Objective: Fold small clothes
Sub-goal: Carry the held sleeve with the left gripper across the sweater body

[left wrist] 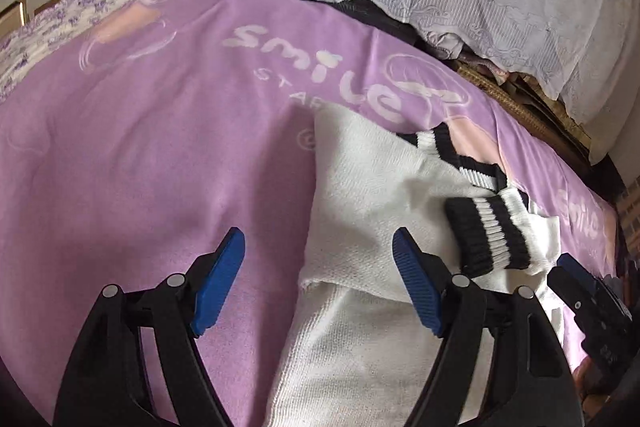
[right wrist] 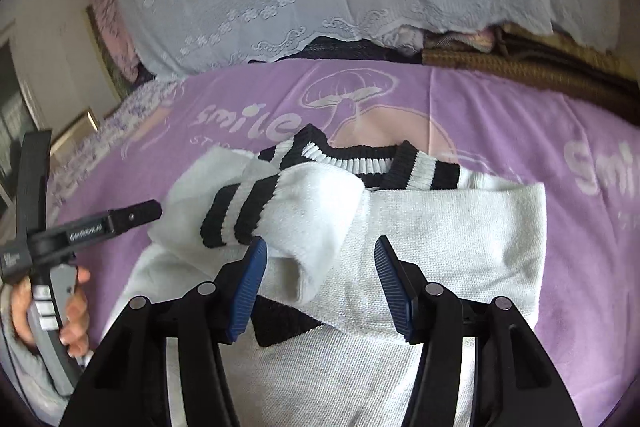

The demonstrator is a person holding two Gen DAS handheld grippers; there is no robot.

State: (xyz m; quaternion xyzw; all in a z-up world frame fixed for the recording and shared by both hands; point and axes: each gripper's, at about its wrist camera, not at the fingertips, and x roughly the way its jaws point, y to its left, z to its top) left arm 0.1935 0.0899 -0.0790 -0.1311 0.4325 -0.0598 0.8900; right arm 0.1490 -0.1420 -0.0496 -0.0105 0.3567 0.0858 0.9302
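Sweater (right wrist: 420, 239), white with striped cuffs, lies half-folded on the purple blanket (left wrist: 140, 147), sleeves tucked across, body unfolded, both my left tongs (left wrist: 318, 283) and right tongs (right wrist: 320, 287) released above it.

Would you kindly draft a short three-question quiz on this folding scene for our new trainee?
1. True or false: both the left gripper and the right gripper are open.
2. The white sweater lies on a bedspread of which colour? A green, B purple, C grey
3. Fill in: the sleeve cuff folded over the sweater's body has black and ____ stripes.

Key: 1 true; 2 B; 3 white.
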